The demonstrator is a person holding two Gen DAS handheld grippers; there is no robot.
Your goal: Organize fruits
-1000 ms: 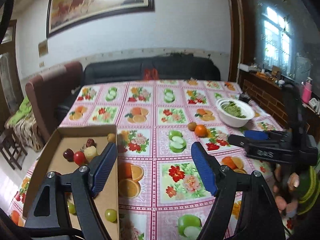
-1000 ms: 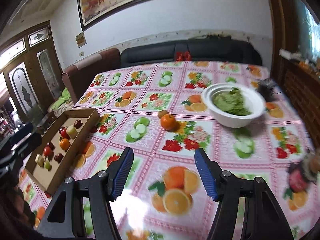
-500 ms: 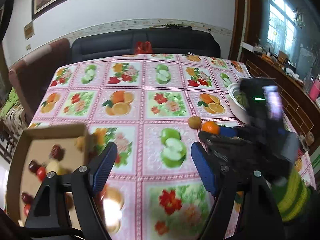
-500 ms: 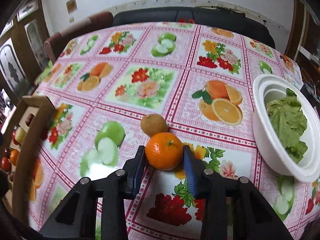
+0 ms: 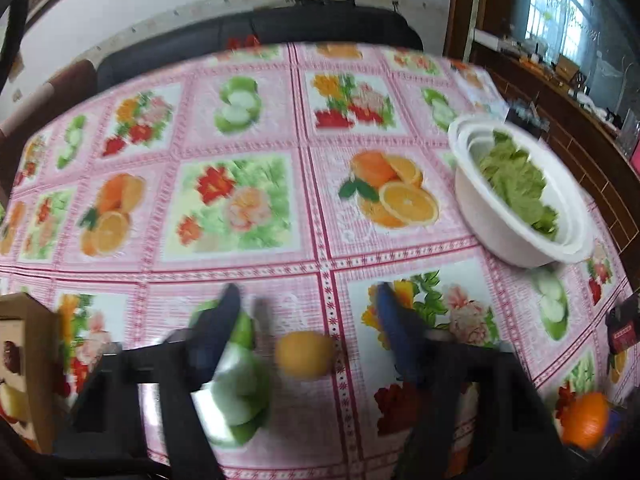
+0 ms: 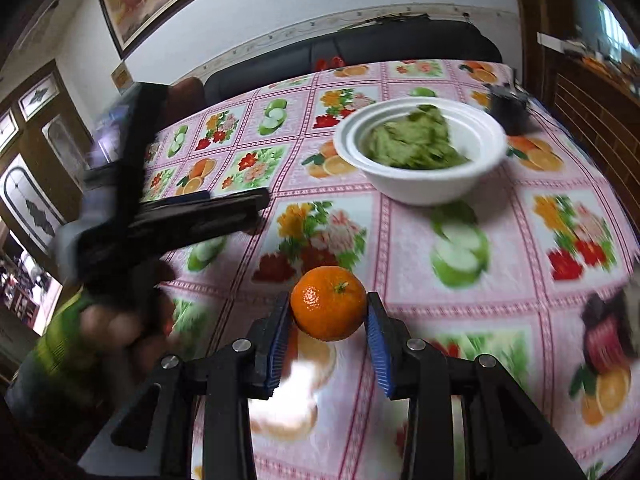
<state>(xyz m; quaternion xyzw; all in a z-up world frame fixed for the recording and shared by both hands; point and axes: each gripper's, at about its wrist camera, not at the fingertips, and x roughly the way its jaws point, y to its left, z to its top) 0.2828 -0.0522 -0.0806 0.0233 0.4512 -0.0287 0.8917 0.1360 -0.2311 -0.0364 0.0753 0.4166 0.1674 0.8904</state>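
Observation:
My right gripper (image 6: 327, 312) is shut on an orange tangerine (image 6: 328, 308) and holds it above the fruit-print tablecloth; the tangerine also shows at the lower right of the left wrist view (image 5: 586, 420). My left gripper (image 5: 308, 312) is open, its blue-padded fingers on either side of a small brownish-yellow round fruit (image 5: 306, 354) that lies on the cloth. The left gripper shows as a dark blurred shape at the left of the right wrist view (image 6: 180, 216). The cardboard box (image 5: 28, 344) with fruits in it is at the left edge.
A white bowl of green leaves (image 5: 516, 196) stands on the right side of the table, also in the right wrist view (image 6: 420, 152). A dark sofa (image 6: 400, 46) lies behind the table. A dark small object (image 6: 508, 108) sits near the far right edge.
My right gripper has lifted the tangerine off the cloth and pulled back toward me. My left gripper has moved forward and down around the small brownish fruit.

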